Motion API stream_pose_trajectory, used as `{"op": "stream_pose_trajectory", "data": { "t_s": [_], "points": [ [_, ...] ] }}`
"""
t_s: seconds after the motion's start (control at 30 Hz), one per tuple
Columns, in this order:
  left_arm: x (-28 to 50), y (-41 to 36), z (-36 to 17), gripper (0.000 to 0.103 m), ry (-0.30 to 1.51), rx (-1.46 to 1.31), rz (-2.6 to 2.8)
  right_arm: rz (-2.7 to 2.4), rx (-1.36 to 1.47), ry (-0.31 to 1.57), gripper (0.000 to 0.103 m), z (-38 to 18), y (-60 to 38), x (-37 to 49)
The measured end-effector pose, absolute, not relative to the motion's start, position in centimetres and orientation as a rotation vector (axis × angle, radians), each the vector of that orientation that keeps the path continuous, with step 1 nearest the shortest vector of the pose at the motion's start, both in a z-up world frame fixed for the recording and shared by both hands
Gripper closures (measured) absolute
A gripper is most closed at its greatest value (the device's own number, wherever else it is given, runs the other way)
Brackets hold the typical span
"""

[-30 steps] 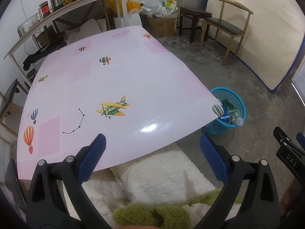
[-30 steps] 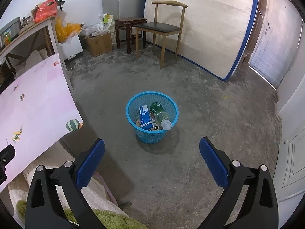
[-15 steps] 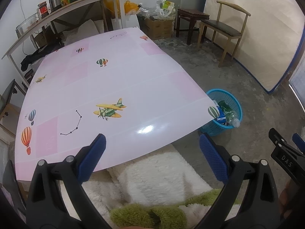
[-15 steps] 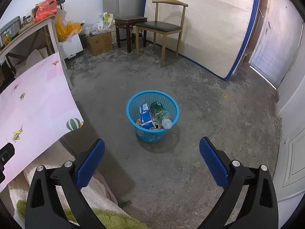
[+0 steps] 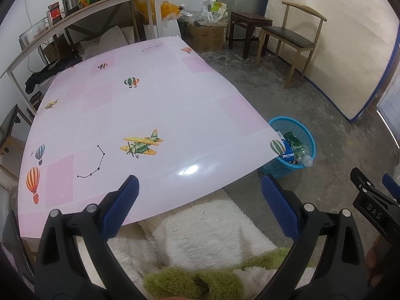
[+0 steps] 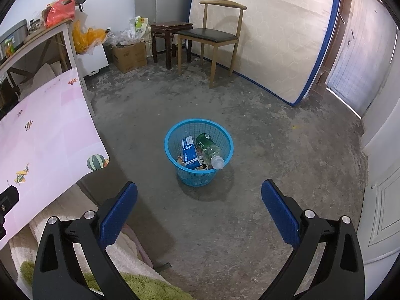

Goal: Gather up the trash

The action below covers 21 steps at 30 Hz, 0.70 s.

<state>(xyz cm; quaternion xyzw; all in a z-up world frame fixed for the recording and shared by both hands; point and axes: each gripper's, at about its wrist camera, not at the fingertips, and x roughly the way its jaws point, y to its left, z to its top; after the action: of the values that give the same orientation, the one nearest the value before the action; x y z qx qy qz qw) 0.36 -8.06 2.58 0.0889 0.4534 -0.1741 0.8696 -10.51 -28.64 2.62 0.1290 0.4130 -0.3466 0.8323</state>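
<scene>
Left wrist view: the left gripper (image 5: pixel 200 200) hangs wide open and empty over the near edge of the desk (image 5: pixel 140 115), with no trash showing on it. Right wrist view: the right gripper (image 6: pixel 199 201) gapes empty too, aimed at the blue basket (image 6: pixel 175 135) mid-frame holding a bottle (image 6: pixel 211 153) and box (image 6: pixel 190 153). Open floor rings the basket, but a careless swing could clip the desk corner at left or tip it.

"DAS" on right hand-held gripper (image 5: pixel 390 195)

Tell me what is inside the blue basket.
In the basket lie a plastic bottle, a blue box and small scraps. Whatever is under them is covered.
</scene>
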Motion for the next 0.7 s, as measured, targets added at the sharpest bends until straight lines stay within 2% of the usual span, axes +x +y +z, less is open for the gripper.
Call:
{"op": "stream_pose_trajectory", "data": {
  "t_s": [0.7],
  "points": [
    [0.91, -7.56, 2.44, 0.008, 0.954, 0.172, -0.369, -0.733, 0.267, 0.876, 0.006, 3.02, -28.85, -10.04]
  ]
}}
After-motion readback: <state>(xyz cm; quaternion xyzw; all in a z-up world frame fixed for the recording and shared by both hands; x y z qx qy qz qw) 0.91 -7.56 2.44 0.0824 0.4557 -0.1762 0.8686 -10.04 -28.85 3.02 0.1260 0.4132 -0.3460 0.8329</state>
